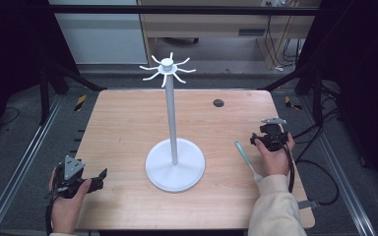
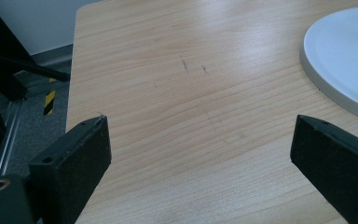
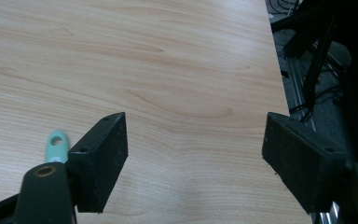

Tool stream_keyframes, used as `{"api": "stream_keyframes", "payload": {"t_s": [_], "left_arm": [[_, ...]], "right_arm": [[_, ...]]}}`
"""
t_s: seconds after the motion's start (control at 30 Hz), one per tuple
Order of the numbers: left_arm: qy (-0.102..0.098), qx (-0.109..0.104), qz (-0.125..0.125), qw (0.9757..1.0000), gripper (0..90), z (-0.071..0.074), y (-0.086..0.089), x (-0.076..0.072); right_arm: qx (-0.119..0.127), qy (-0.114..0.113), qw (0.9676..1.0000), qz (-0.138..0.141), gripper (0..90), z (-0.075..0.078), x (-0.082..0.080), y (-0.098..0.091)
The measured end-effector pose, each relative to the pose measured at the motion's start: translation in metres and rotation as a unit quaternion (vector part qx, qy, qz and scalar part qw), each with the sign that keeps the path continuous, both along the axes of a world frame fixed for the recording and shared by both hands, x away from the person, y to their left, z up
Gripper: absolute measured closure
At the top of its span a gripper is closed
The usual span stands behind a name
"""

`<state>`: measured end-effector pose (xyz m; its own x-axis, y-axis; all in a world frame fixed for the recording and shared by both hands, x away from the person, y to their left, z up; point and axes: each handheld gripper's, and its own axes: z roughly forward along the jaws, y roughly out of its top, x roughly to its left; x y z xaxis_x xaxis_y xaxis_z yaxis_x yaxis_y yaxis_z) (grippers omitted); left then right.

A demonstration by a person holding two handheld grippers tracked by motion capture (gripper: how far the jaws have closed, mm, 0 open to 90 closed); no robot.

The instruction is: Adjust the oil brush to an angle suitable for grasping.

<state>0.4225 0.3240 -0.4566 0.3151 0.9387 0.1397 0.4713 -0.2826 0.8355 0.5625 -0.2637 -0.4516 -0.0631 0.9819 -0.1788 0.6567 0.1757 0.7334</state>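
Now your left claw point(image 1: 100, 178) rests at worktop point(image 1: 123, 128) near-left corner, jaws wide apart, empty. Your right claw point(image 1: 265, 133) near right edge, jaws spread wide, nothing held. White hook stand point(image 1: 173, 147) upright mid-worktop. Pale green utensil point(image 1: 246, 160) lies just beside your right hand point(image 1: 274, 156).

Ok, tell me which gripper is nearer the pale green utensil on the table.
Right. The right gripper sits just beside the utensil, whose handle end shows by its jaw. The left gripper is across the white stand's base.
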Motion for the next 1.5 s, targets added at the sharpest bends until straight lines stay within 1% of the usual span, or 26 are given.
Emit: {"api": "stream_keyframes", "payload": {"t_s": [0.07, 0.1, 0.13, 0.23, 0.3, 0.33, 0.4, 0.47, 0.57, 0.67, 0.77, 0.8, 0.83, 0.9, 1.1, 1.23, 1.37, 1.5], "left_arm": [[-0.001, 0.002, -0.001, 1.0, 3.9, 0.0, 0.0, 0.0], [-0.005, 0.003, -0.002, 1.0, 3.7, 0.0, -0.001, 0.0], [-0.006, 0.005, -0.003, 1.0, 3.6, 0.0, -0.002, 0.0], [-0.008, 0.009, -0.005, 0.9999, 3.4, -0.001, -0.003, 0.001], [-0.008, 0.01, -0.006, 0.9999, 3.3, -0.001, -0.003, 0.001], [-0.005, 0.009, -0.007, 0.9999, 3.2, -0.002, -0.004, 0.001], [-0.001, 0.009, -0.01, 0.9999, 3.1, -0.003, -0.005, 0.002], [0.002, 0.013, -0.011, 0.9999, 3.0, -0.004, -0.005, 0.002], [0.004, 0.013, -0.011, 0.9998, 3.0, -0.004, -0.005, 0.002], [0.006, 0.015, -0.012, 0.9998, 3.0, -0.005, -0.005, 0.003], [0.009, 0.014, -0.015, 0.9998, 3.0, -0.005, -0.006, 0.003], [0.009, 0.014, -0.015, 0.9998, 3.0, -0.005, -0.006, 0.003], [0.011, 0.017, -0.017, 0.9997, 3.1, -0.006, -0.007, 0.003], [0.012, 0.018, -0.02, 0.9996, 3.1, -0.006, -0.008, 0.003], [0.016, 0.025, -0.025, 0.9993, 3.2, -0.007, -0.01, 0.003], [0.018, 0.026, -0.025, 0.9992, 3.3, -0.007, -0.01, 0.004], [0.018, 0.026, -0.026, 0.9992, 3.4, -0.008, -0.01, 0.004], [0.018, 0.028, -0.028, 0.999, 3.4, -0.008, -0.011, 0.004]], "right_arm": [[-0.002, 0.003, 1.0, -0.001, 24.0, -0.001, 0.001, -0.001], [-0.006, 0.007, 1.0, 0.0, 27.4, -0.002, 0.001, -0.004], [-0.007, 0.007, 1.0, -0.002, 28.5, -0.002, 0.001, -0.005], [0.002, 0.011, 0.9999, -0.004, 32.7, -0.002, 0.001, -0.007], [0.006, 0.015, 0.9999, 0.0, 37.4, -0.003, 0.001, -0.008], [0.007, 0.018, 0.9998, 0.003, 41.2, -0.003, 0.001, -0.008], [0.012, 0.019, 0.9996, 0.015, 52.9, -0.004, 0.001, -0.007], [0.018, 0.02, 0.9993, 0.027, 60.5, -0.004, 0.0, -0.007], [0.014, 0.026, 0.9984, 0.047, 70.0, -0.006, 0.001, -0.003], [0.017, 0.035, 0.9972, 0.064, 77.6, -0.008, 0.001, 0.0], [0.03, 0.046, 0.9954, 0.078, 83.8, -0.01, 0.001, 0.003], [0.03, 0.046, 0.9954, 0.078, 83.8, -0.01, 0.001, 0.003], [0.04, 0.051, 0.9942, 0.085, 88.1, -0.011, 0.002, 0.005], [0.048, 0.059, 0.9928, 0.092, 89.9, -0.013, 0.002, 0.007], [0.059, 0.083, 0.988, 0.116, 90.0, -0.021, 0.004, 0.014], [0.069, 0.093, 0.9855, 0.124, 90.0, -0.025, 0.006, 0.017], [0.071, 0.099, 0.9836, 0.133, 90.0, -0.028, 0.006, 0.022], [0.069, 0.101, 0.9832, 0.135, 90.0, -0.028, 0.007, 0.025]]}}
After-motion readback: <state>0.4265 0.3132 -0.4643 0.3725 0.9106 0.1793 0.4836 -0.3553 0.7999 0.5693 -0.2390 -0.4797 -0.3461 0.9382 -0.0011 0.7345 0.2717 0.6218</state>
